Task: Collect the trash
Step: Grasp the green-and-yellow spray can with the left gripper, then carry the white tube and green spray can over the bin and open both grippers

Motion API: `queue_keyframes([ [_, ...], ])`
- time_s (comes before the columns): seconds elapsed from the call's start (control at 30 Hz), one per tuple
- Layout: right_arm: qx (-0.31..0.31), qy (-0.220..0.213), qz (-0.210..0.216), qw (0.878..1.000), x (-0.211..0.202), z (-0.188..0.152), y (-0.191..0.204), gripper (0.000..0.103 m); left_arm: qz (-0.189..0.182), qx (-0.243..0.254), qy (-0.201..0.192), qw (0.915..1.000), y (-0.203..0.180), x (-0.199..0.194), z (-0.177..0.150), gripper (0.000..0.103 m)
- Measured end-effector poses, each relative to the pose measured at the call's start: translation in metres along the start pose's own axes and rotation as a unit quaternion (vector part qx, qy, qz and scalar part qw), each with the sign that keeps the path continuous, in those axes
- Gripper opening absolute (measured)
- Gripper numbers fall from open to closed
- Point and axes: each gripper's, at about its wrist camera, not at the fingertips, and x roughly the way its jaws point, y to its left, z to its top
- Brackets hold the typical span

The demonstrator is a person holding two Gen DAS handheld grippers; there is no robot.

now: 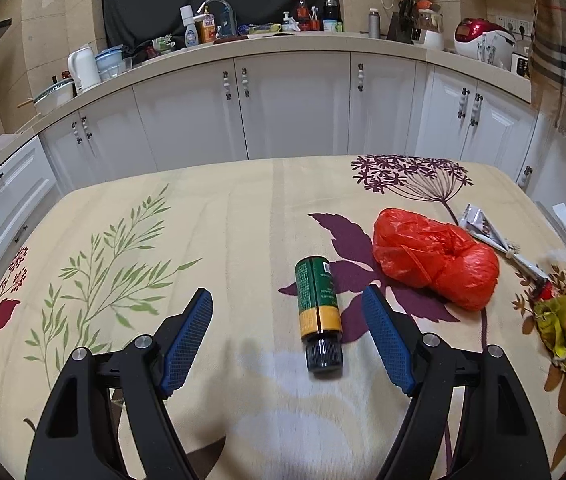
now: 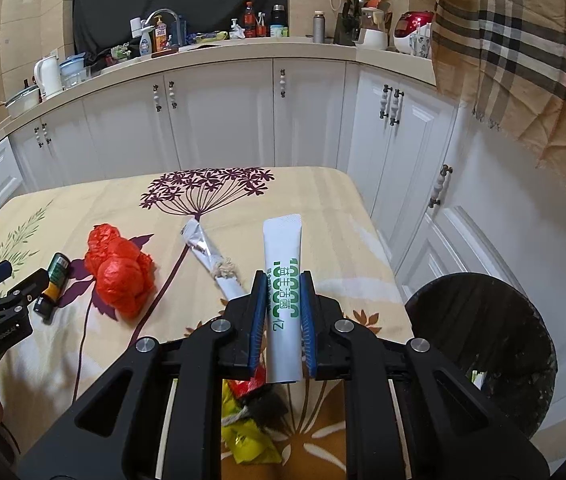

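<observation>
Right hand-held gripper (image 2: 281, 304) is clamped on a white sachet (image 2: 283, 280); left hand-held gripper (image 1: 287, 312) gapes apart around the bottle (image 1: 318, 312) on the bench (image 1: 223, 220), probably not touching.

Both views are evenly lit by soft indoor light from above, and focus is sharp throughout. Strong fisheye bending and dark vignetted corners are seen at the edges. A pale glare patch and faint shadows are cast on the floral-clothed worktop (image 1: 223, 240).
</observation>
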Motion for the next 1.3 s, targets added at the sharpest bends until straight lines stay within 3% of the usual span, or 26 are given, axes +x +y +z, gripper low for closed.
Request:
queue_keyframes([
  [0.13, 0.002, 0.003, 0.001, 1.000, 0.006, 0.002, -0.002, 0.016, -0.002, 0.007, 0.011, 0.9999, -0.002, 0.007, 0.003, 0.071],
  [0.33, 0.004, 0.005, 0.003, 1.000, 0.010, 0.004, -0.003, 0.016, -0.011, 0.033, 0.037, 0.9987, -0.009, 0.019, 0.001, 0.042],
  [0.4, 0.003, 0.005, 0.003, 1.000, 0.011, 0.004, -0.002, 0.016, -0.022, 0.035, 0.047, 0.9981, -0.010, 0.022, 0.000, 0.026],
  [0.57, 0.005, 0.004, 0.002, 1.000, 0.011, 0.004, -0.002, 0.016, -0.023, 0.032, 0.042, 0.9983, -0.009, 0.020, 0.001, 0.026],
  [0.93, 0.013, -0.004, -0.006, 1.000, -0.006, -0.003, -0.008, 0.016, -0.021, 0.028, -0.011, 0.9993, -0.010, -0.014, 0.001, 0.025],
  [1.3, 0.029, -0.017, -0.026, 0.999, -0.034, -0.011, -0.030, 0.016, -0.052, 0.038, -0.047, 0.9968, -0.036, -0.049, 0.005, 0.025],
])
